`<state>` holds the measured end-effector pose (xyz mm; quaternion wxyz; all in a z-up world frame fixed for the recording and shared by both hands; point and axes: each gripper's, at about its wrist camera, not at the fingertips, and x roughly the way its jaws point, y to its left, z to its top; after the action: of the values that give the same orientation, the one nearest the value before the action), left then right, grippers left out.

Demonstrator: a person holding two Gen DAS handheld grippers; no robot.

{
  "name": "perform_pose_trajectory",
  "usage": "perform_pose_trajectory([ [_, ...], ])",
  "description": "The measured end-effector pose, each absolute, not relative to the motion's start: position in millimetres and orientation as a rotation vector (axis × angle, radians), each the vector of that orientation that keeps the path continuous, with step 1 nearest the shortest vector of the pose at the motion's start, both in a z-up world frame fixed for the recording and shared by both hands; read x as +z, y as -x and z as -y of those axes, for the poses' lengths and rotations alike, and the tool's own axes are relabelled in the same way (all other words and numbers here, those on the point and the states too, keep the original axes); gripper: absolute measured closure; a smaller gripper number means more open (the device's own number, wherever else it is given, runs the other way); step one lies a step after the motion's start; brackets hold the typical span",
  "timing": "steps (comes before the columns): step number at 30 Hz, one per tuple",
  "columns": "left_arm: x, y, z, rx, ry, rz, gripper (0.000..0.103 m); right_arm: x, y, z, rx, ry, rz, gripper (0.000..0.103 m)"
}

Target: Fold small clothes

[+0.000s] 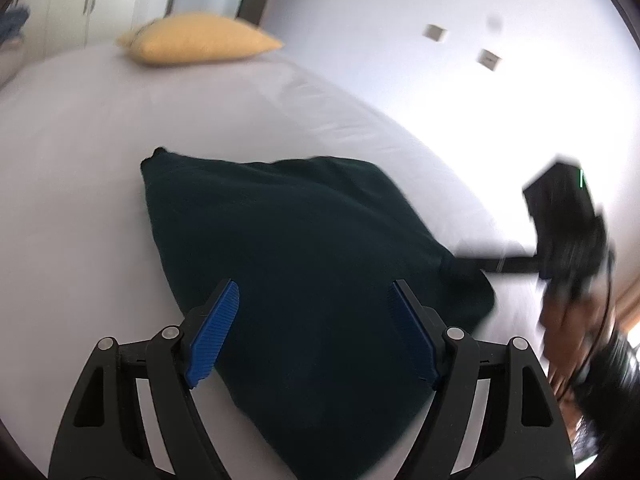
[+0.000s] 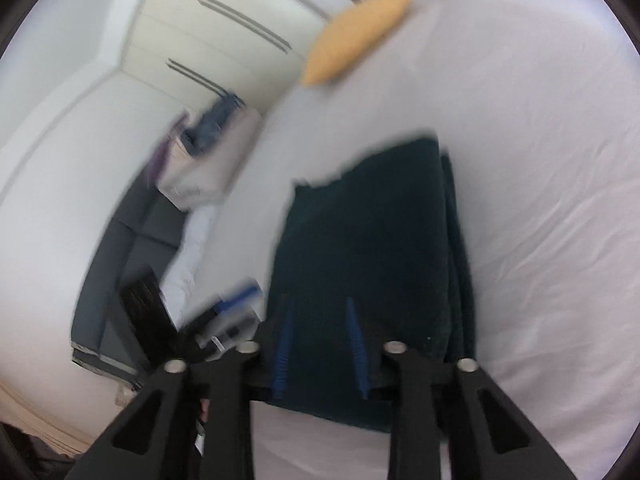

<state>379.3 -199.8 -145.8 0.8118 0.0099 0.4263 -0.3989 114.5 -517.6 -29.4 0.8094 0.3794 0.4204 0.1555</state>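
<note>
While folded, dark cloth (image 1: 304, 248) under left gripper (image 1: 314, 332)

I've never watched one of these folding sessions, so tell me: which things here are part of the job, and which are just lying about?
Part of the job:
- dark green garment, folded on the white bed
- left tool, open above it
- right tool, at the garment's edge

Just lying about:
- yellow pillow
- white wardrobe
- blue clothes beside the bed
</note>
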Motion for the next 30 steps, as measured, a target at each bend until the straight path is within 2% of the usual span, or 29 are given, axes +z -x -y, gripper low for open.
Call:
perform_pose_trajectory([
  [1,-148.5,-390.0,201.9,-0.832,-0.004,-0.93,0.027,-42.9,-119.9,516.1,0.321,-0.821,-0.934,0.085],
  [3,-156.7,-404.1,208.5,-0.809,0.0,-0.963,0.028,-67.3,-125.2,521.2,0.275,-0.822,-0.982,0.103],
  [5,-171.5,-410.1,220.9,-0.774,-0.052,-1.019,0.028,-82.2,-121.8,533.3,0.276,-0.891,-0.959,0.103],
  [9,-182.8,-390.6,237.0,-0.714,-0.198,-0.932,0.028,-88.5,-101.6,537.1,0.273,-0.891,-0.938,0.103],
  [15,-187.2,-384.5,236.5,-0.712,-0.234,-0.908,0.027,-102.4,-67.8,540.2,0.248,-0.947,-0.892,0.103],
  [21,-189.6,-361.1,244.2,-0.673,-0.317,-0.847,0.027,-87.6,-61.7,531.4,0.203,-0.848,-0.901,0.103],
  [24,-176.7,-357.3,227.4,-0.669,-0.274,-0.855,0.027,-62.4,-59.0,528.2,0.168,-0.742,-0.906,0.102],
  [25,-168.6,-355.1,213.5,-0.632,-0.251,-0.842,0.027,-51.8,-51.3,531.5,0.166,-0.724,-0.893,0.091],
  [26,-163.3,-355.3,203.5,-0.601,-0.231,-0.826,0.027,-39.7,-45.1,536.9,0.167,-0.718,-0.864,0.066],
  [27,-158.8,-356.8,189.3,-0.567,-0.192,-0.815,0.027,-27.6,-39.6,544.6,0.147,-0.705,-0.826,0.052],
  [28,-155.8,-360.1,177.1,-0.539,-0.15,-0.818,0.027,-17.3,-36.0,551.8,0.114,-0.68,-0.791,0.032],
  [30,-150.6,-368.8,158.3,-0.51,-0.062,-0.838,0.027,-4.3,-37.7,562.3,0.072,-0.628,-0.768,0.031],
])
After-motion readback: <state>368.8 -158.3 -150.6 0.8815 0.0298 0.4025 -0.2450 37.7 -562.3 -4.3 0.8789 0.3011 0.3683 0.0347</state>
